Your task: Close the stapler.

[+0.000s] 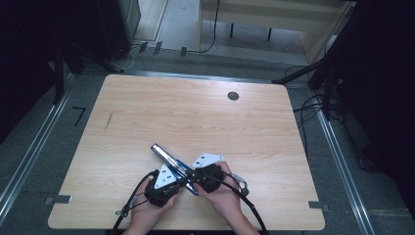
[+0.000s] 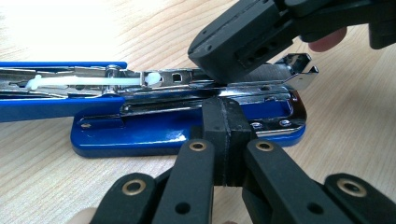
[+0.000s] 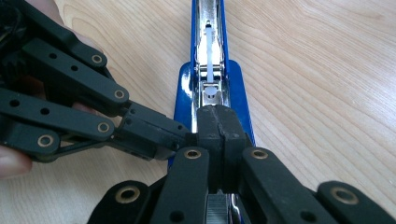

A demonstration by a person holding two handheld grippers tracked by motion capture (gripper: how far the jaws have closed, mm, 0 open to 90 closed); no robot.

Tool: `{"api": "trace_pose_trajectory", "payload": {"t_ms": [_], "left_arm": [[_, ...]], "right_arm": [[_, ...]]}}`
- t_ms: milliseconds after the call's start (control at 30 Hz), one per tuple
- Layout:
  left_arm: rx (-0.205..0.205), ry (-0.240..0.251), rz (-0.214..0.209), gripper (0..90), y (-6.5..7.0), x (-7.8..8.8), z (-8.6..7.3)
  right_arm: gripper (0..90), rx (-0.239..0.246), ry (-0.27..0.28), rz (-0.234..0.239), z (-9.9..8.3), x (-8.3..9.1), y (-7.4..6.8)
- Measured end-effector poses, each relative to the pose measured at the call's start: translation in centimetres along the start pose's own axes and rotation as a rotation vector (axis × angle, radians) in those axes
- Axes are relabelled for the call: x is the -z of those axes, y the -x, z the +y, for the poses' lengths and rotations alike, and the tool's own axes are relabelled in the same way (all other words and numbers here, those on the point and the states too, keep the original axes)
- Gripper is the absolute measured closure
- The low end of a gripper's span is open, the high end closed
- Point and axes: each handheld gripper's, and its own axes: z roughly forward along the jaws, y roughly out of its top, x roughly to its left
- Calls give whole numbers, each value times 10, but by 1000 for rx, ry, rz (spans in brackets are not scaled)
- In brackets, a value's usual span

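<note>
A blue stapler (image 1: 169,159) lies swung open on the wooden table (image 1: 195,112), its silver magazine (image 2: 177,79) and white pusher facing up. My left gripper (image 1: 185,181) comes in from the left, jaws shut together, tips (image 2: 227,116) against the side of the stapler's blue base (image 2: 140,135). My right gripper (image 1: 192,175) arrives from the right, also shut, and its tips (image 3: 215,123) rest on top of the magazine (image 3: 210,28) near the hinge end. In the left gripper view the right gripper's shut tip (image 2: 233,51) presses down on the metal. Nothing sits between either pair of jaws.
A dark round grommet (image 1: 233,96) sits in the tabletop at the far right. Cables (image 1: 308,110) and metal floor rails (image 1: 29,156) run beside the table. A pale bench (image 1: 274,17) stands beyond the far edge.
</note>
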Motion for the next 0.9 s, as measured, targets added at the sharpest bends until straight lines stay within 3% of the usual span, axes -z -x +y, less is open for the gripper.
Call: {"api": "trace_pose_trajectory", "payload": {"t_ms": [767, 833, 900], "left_arm": [[-3, 2, 8, 900, 1, 0, 0], [2, -1, 7, 900, -1, 1, 0], [32, -5, 5, 900, -5, 2, 0]], "right_arm": [[900, -10, 4, 7, -6, 7, 2], [900, -21, 16, 10, -4, 8, 2], [900, -24, 27, 8, -2, 8, 3]]}}
